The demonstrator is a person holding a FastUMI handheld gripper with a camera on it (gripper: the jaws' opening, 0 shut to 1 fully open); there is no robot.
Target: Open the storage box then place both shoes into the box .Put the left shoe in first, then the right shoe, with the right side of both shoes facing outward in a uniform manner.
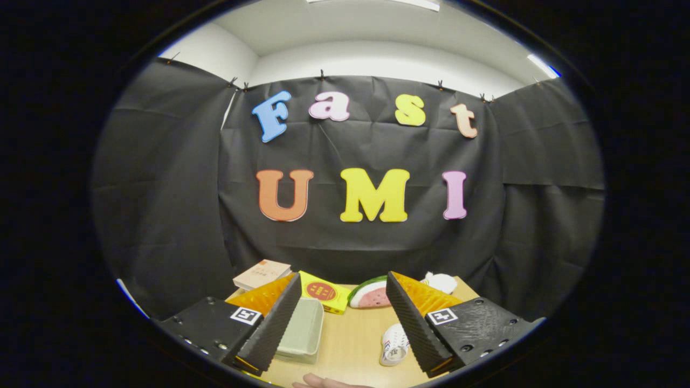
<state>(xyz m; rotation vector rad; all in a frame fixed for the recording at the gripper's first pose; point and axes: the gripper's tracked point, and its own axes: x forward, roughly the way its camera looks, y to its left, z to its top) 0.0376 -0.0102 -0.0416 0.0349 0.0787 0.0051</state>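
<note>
Fingertips of a person's hand (323,382) show nearest the camera, at the 6 o'clock position below the gap between the two gripper fingers. Gripper (345,293) status: jaws released — the two fingers stand wide apart with nothing held between them, hovering above the light wooden tabletop (353,334).

Left to right across the table:

1. Pale grey-green rectangular plastic storage box (302,331) — lying flat on the tabletop, touching or just beside the inner face of the left finger, at roughly 7 o'clock from the gripper's midpoint. Whether its lid is open cannot be determined.
2. Beige rectangular book (262,274) — beyond the left finger at 10 o'clock, near the back edge of the table.
3. Yellow flat carton with a red round emblem (323,291) — just beyond the storage box, between the fingers toward 11 o'clock.
4. Watermelon-slice-shaped soft toy with green rind and red flesh (369,293) — beside the yellow carton, at 1 o'clock, just ahead of the right fingertip.
5. White sneaker with dark side markings (394,345) — on the tabletop at 5 o'clock, against the inner face of the right finger, partly hidden by it.
6. Second white shoe (441,282) — beyond the right finger at 2 o'clock, near the table's far edge; mostly hidden.
</note>
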